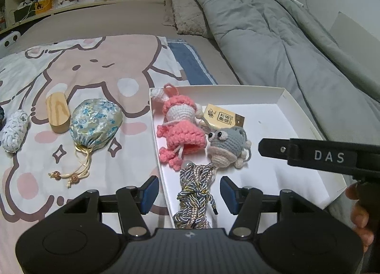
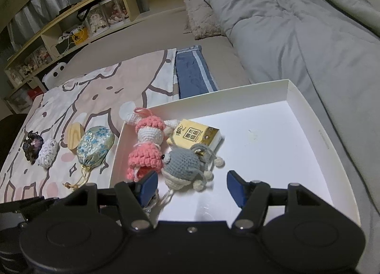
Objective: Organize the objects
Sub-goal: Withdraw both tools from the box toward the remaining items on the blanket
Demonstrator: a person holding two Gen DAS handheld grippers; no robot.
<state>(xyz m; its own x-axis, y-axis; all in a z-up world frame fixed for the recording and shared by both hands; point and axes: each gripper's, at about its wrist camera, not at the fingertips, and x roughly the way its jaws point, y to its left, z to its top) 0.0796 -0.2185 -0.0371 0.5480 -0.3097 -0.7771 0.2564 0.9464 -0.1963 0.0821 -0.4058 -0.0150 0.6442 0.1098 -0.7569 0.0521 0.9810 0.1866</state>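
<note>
1. Left wrist view: my left gripper (image 1: 188, 194) has its jaws apart, and the twisted cord bundle (image 1: 194, 199) lies between the blue pads without either pad pressing on it. It rests in the near corner of the white box (image 1: 283, 98), so I judge that piece placed. The pink crochet doll (image 1: 179, 123), the grey crochet creature (image 1: 226, 144) and the small yellow packet (image 1: 222, 117) are in the box too. Still out on the printed blanket (image 1: 99, 65) are the floral drawstring pouch (image 1: 95, 123), the wooden block (image 1: 57, 112) and the white crochet roll (image 1: 14, 129).

2. Right wrist view: my right gripper (image 2: 192, 187) is also spread, holding nothing, above the bare box floor beside the grey creature. A dark scrunchie (image 2: 32, 145) lies farthest left.

3. I'd lift the left tool straight up so the cord doesn't snag, then approach the pouch by its body, not its dangling tassels.
</note>
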